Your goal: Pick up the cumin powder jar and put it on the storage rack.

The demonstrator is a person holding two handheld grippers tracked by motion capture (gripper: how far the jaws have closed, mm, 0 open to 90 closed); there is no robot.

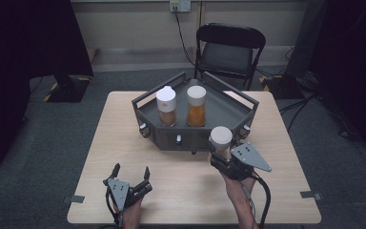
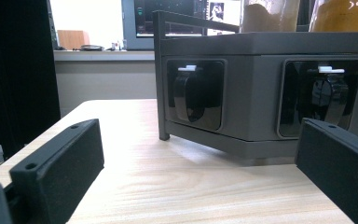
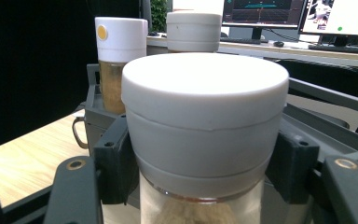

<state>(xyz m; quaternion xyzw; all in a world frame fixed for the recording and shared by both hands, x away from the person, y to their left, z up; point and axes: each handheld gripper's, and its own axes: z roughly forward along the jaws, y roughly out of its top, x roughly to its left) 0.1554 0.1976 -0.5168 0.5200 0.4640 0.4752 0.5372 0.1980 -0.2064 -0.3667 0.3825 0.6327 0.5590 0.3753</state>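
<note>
- Your right gripper [image 1: 219, 153] is clamped on the white-capped jar [image 1: 221, 141], held just short of the grey tray [image 1: 228, 112].
- Your left gripper [image 1: 131, 174] rests wide open, empty.
- Next, probably: carry the jar forward over the rail to bare tray floor.

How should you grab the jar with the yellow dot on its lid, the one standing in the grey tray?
Probably by its white lid, coming in level from the table's near side. The jar stands upright, its lid is straight-sided and clears the tray rim, and the near side is open. The right tool grips its own jar that way.
</note>
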